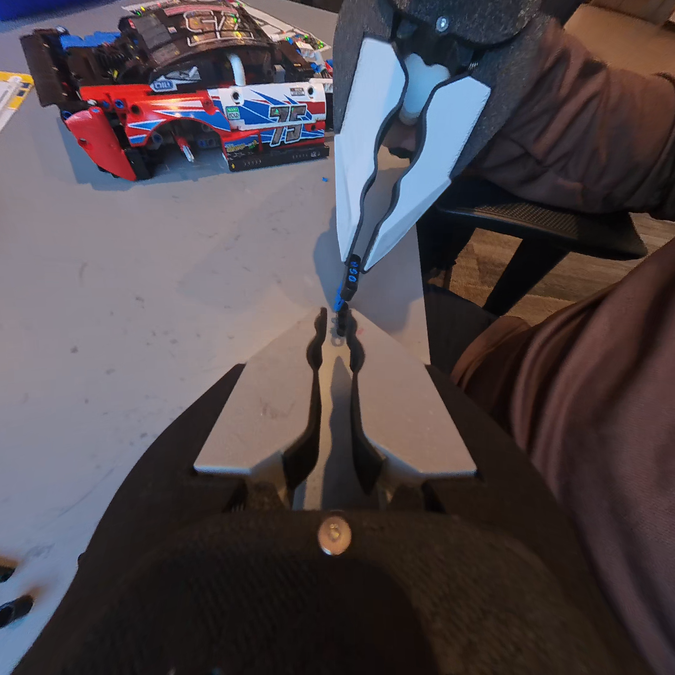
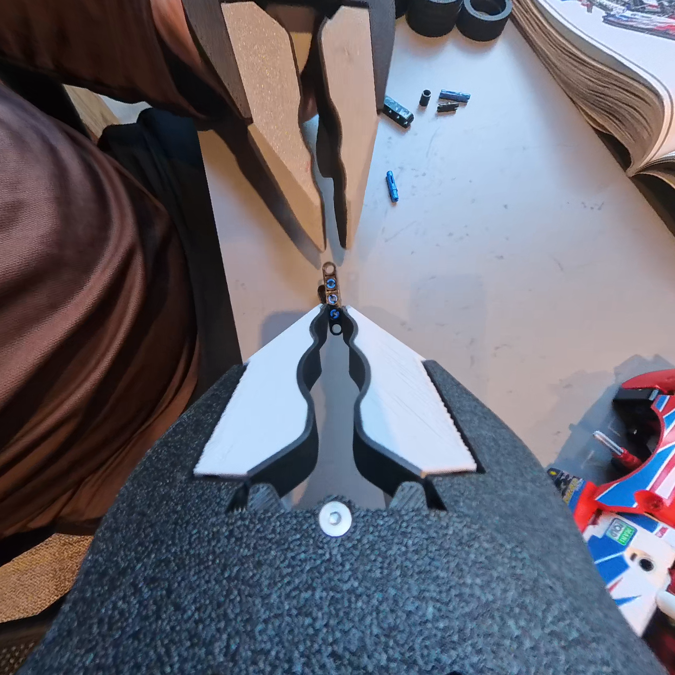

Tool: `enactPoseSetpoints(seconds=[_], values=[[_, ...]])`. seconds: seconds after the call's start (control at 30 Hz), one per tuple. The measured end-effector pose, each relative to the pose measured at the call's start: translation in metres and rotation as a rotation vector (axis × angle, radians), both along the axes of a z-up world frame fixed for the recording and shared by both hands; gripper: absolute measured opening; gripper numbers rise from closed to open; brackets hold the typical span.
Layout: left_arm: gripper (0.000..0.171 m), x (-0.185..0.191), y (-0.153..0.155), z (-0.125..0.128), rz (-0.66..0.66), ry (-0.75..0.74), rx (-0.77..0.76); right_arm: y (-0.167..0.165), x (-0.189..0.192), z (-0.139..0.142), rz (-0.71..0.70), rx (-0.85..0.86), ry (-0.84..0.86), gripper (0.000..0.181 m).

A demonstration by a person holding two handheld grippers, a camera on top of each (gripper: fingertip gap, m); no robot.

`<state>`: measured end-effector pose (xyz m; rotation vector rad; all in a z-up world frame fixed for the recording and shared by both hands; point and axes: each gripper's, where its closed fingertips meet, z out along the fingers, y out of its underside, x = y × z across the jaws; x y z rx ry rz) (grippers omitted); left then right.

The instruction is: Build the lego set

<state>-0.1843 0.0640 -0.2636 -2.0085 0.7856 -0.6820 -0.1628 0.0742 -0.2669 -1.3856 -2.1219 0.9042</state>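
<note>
My right gripper (image 2: 334, 310) is shut on a short black beam (image 2: 331, 292) with blue pins in its holes, and holds it above the grey table (image 2: 475, 274). In the left wrist view, the right gripper (image 1: 356, 263) comes down from the top right with the beam (image 1: 351, 279); a blue pin (image 1: 339, 296) sticks out of the beam's side. My left gripper (image 1: 338, 314) faces it tip to tip, jaws a narrow gap apart. The beam's free end lies at or just between the left fingertips (image 2: 317, 241); I cannot tell if they touch.
A red, white and blue race car model (image 1: 190, 109) stands at the far left, its wheel arch also in the right wrist view (image 2: 639, 493). Loose blue pin (image 2: 392, 186), black beam (image 2: 398, 111), small pins (image 2: 451, 100), black tyres (image 2: 456, 14) and an open booklet (image 2: 602, 84) lie nearby. A chair (image 1: 529, 226) stands at the table edge. The tips of both grippers are at nearly the same place.
</note>
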Motion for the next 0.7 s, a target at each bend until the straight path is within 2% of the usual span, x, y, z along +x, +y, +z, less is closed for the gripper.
enactPoseSetpoints(seconds=[0.2, 0.33, 0.7], values=[[0.003, -0.0014, 0.0011, 0.0005, 0.008, -0.014, -0.009, 0.0051, 0.0046, -0.008, -0.013, -0.015, -0.014, 0.007], [0.0, -0.0015, 0.0019, -0.0024, 0.006, -0.026, -0.049, 0.0084, 0.0035, -0.0041, -0.015, -0.03, 0.001, 0.007], [0.0, -0.0035, 0.0037, 0.0004, 0.021, -0.044, -0.039, 0.0072, 0.0051, -0.0064, 0.007, -0.023, -0.024, 0.007]])
